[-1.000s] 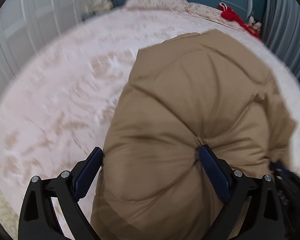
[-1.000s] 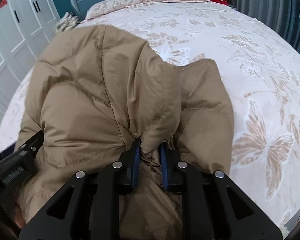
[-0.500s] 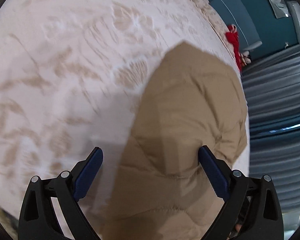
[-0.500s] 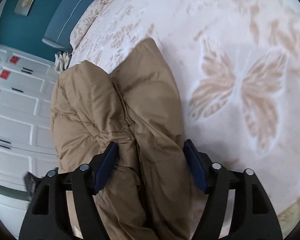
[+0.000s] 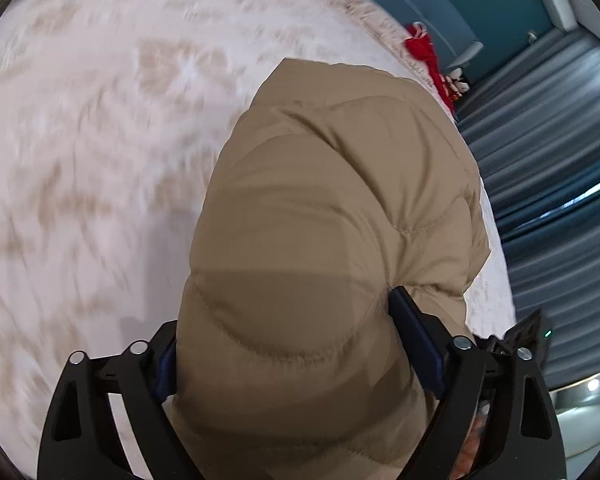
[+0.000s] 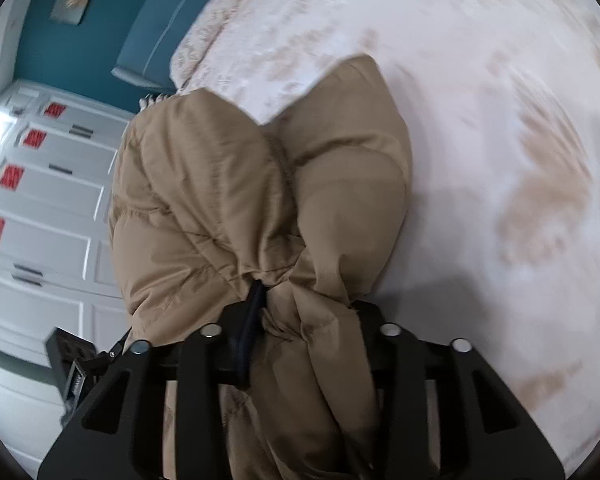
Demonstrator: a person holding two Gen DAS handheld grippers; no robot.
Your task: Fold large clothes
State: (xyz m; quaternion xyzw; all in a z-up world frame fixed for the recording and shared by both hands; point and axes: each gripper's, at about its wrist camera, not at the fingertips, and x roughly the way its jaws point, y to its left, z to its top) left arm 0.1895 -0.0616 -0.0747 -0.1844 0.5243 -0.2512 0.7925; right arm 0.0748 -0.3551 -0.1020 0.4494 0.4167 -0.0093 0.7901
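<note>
Tan puffer jacket (image 5: 332, 240) on the bed (image 5: 100, 140) — right gripper (image 6: 300, 320) just closing, pinching a bunched fold; left gripper (image 5: 288, 344) closing, jaws wide, hugging a padded bulge.

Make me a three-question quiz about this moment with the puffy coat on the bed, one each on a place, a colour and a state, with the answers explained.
1. Where does the coat lie?
A. on the bed
B. on a chair
C. on the floor

2. What colour is the coat?
A. red
B. tan
C. white

3. What is the right gripper doing?
A. hanging open above the bed
B. pinching bunched coat fabric
C. holding a pillow

Answers:
1 A, the patterned bedcover spreads around the coat.
2 B, both views show tan quilted fabric.
3 B, the jaws have just closed and the fabric gathers tightly between them.
</note>
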